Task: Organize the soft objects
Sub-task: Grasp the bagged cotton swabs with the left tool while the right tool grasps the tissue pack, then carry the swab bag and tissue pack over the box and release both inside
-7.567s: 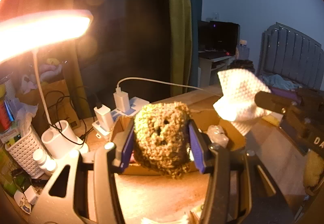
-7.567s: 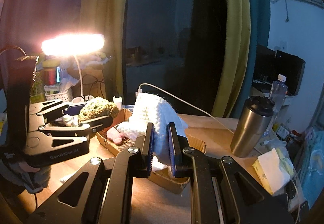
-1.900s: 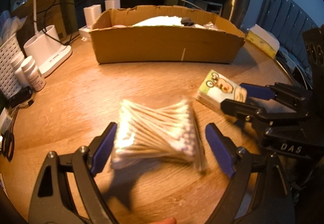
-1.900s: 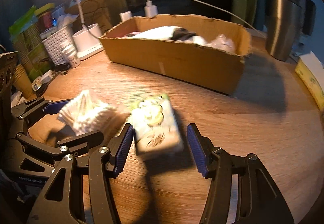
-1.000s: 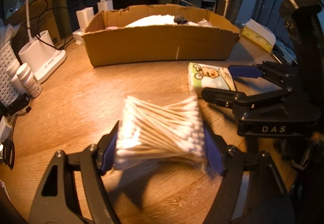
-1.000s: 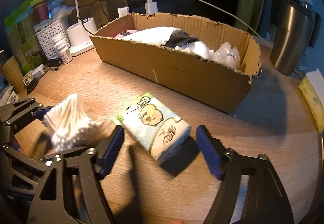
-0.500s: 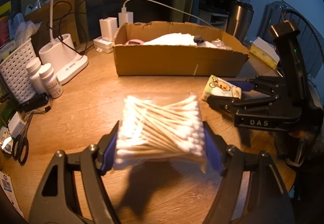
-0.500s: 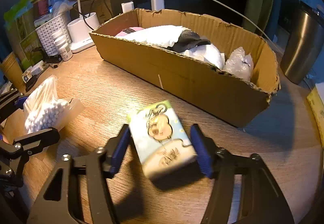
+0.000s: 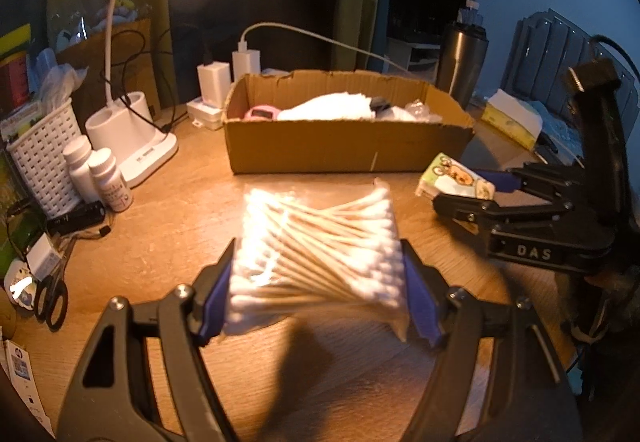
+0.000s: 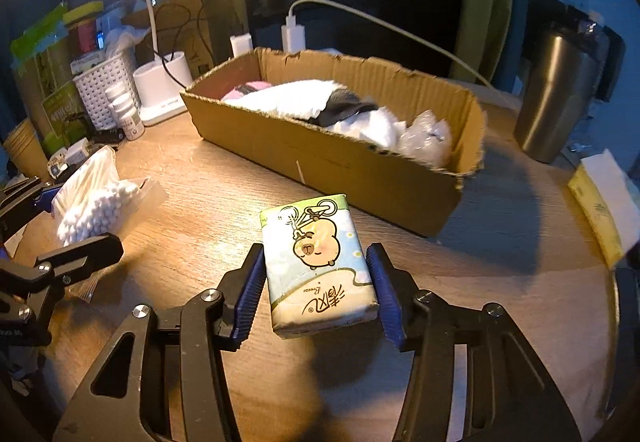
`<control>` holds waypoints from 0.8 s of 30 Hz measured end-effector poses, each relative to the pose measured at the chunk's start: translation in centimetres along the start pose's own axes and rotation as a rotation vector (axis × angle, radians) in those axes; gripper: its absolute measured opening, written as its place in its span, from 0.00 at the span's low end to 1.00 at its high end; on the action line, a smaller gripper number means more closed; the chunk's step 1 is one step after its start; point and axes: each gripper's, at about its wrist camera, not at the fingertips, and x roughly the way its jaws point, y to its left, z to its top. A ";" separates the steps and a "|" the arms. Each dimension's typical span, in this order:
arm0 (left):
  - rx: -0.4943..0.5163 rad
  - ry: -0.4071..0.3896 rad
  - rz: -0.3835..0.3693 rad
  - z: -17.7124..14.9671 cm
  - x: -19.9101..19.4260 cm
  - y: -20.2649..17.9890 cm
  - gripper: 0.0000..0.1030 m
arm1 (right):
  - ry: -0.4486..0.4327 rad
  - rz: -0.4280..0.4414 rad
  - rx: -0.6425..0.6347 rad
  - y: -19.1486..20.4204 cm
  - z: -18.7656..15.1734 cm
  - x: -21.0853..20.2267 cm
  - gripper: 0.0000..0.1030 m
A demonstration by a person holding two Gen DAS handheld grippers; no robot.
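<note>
The letters "DAS" stand in pale capitals on the black side of the right gripper (image 9: pixel 460 189), seen from the left wrist view. The tissue pack (image 10: pixel 320 266) carries printed Chinese characters and a small word beside them, upside down in the right wrist view and too small to read.

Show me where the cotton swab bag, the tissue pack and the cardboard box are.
cotton swab bag (image 9: pixel 316 250), left wrist view, middle of the bundle.
tissue pack (image 10: pixel 318 266), right wrist view, printed top face.
cardboard box (image 10: pixel 320 162), right wrist view, front wall.
</note>
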 end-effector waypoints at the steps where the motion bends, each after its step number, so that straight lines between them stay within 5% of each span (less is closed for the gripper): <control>1: -0.002 -0.002 0.000 0.0 -0.2 0.0 0.72 | -0.008 -0.006 0.000 0.0 -0.1 -0.5 0.53; 24: 0.037 -0.173 -0.009 2.5 -7.1 -2.9 0.72 | -0.198 -0.071 -0.026 1.4 -0.2 -10.4 0.53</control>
